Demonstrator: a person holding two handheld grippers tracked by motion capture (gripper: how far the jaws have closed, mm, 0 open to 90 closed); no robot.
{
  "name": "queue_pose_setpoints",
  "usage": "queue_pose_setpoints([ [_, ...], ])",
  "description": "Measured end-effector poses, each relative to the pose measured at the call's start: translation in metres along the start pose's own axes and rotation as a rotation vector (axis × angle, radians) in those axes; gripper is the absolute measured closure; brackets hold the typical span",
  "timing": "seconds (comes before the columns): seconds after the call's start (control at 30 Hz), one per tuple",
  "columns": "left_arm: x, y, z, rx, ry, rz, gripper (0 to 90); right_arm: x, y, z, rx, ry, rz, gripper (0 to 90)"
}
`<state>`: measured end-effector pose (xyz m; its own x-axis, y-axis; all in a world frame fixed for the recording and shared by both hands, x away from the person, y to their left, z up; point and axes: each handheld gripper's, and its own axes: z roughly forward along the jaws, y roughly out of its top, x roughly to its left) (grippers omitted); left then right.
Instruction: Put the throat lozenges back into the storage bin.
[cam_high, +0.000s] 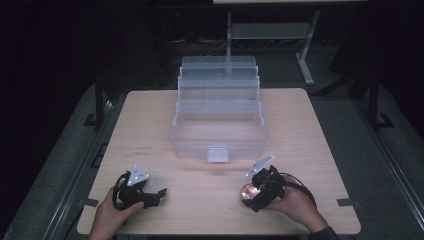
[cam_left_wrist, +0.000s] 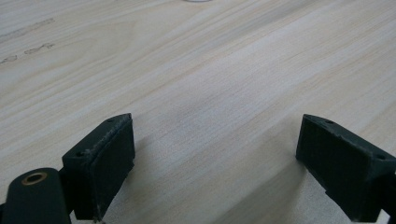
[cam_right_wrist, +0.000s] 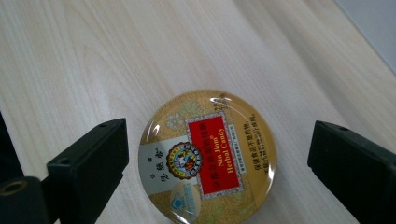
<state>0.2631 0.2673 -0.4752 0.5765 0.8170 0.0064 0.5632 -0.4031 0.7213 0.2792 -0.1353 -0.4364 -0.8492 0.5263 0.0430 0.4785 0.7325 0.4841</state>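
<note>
Right tool poised over a round candy tin near the desk's front edge, an open clear organizer box behind.

The wooden desk carries a clear plastic tiered organizer box at its middle, reaching toward the far edge, trays stepped back and open, a latch on its front wall. The left tool sits low near the front left corner, held by a hand, jaws spread wide over bare wood. The right tool, held by the other hand, is toward the front right, jaws also spread wide, one on each side of the Nin Jiom Herbal Candy tin without touching it. The gold and red tin lies flat on the desk, lid up, just in front of the box's right front corner and apart from it.
</note>
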Motion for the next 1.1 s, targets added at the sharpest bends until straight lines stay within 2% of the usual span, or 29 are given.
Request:
queue_pose_setpoints([
  [0.43, 0.000, 0.000, 0.000, 0.000, 0.000, 0.000, 10.7, 0.001, -0.002, 0.007, 0.019, -0.001, -0.015, 6.7],
  [0.57, 0.000, 0.000, 0.000, 0.000, 0.000, 0.000, 10.7, 0.001, -0.003, 0.009, 0.023, 0.006, -0.018, 12.7],
  [1.1, 0.000, 0.000, 0.000, 0.000, 0.000, 0.000, 10.7, 0.003, -0.003, 0.014, 0.054, -0.003, -0.040, 14.9],
])
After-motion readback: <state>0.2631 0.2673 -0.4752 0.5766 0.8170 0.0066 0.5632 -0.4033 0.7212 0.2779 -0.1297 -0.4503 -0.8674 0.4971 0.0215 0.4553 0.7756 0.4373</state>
